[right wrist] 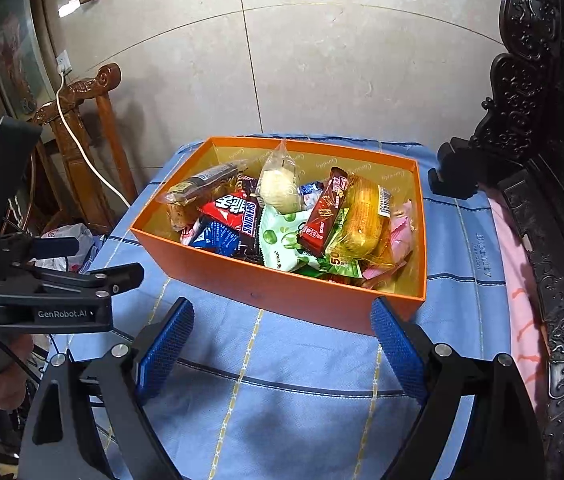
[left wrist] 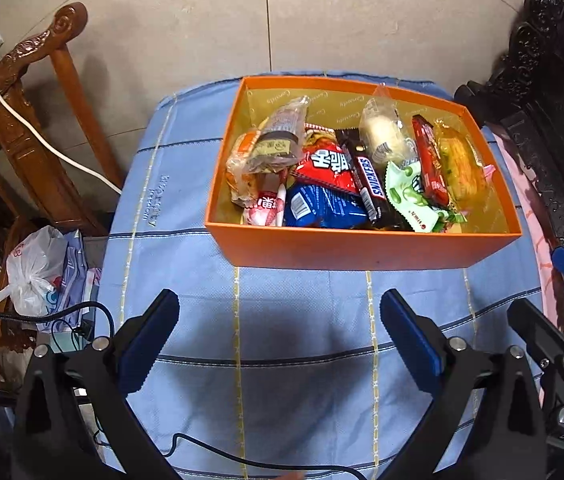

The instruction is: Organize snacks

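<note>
- Both grippers are spread wide with nothing in them: left gripper (left wrist: 279, 312) low in its own frame, right gripper (right wrist: 282, 320) low in its frame, each over bare cloth just in front of the box.
- Snacks all sit in the orange box (left wrist: 362, 244), mid-frame: Snickers (left wrist: 370, 184), red pack (left wrist: 328, 166), blue pack (left wrist: 322, 208), green pack (left wrist: 406, 192), pale bun (left wrist: 384, 136).
- In the right view, the right finger tip overlaps the box's near corner; can't tell if it's touching.
- Box is on a blue striped cloth (left wrist: 282, 360) over the table.
- Carved wooden chair (left wrist: 33, 120) with a white cable (left wrist: 33, 132) at left, plastic bag (left wrist: 33, 268) below it.
- Dark carved furniture (right wrist: 542, 160) along the right edge, tiled wall (right wrist: 322, 60) behind.
</note>
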Demonstrator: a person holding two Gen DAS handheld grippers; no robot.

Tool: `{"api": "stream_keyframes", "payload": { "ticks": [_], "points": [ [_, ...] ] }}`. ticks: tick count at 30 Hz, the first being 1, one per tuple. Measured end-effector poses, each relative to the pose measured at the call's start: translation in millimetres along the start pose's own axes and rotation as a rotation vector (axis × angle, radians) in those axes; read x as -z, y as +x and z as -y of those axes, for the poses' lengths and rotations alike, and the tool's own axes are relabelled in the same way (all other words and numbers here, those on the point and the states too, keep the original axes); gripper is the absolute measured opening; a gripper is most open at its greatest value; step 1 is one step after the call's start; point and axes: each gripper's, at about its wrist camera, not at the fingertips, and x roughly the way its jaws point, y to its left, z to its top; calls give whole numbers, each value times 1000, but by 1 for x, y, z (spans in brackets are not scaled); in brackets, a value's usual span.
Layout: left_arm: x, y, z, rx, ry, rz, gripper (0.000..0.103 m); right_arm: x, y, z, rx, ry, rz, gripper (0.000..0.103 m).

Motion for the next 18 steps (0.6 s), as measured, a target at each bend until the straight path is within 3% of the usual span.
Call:
{"api": "stream_keyframes", "payload": {
  "ticks": [4,18],
  "points": [
    [1,-13,0,-5,11,51,98,0,-4,-2,2,1,4,90],
    [4,-17,1,-5,-1,16,98,-2,-11,-2,16,-10,13,90]
  ]
}}
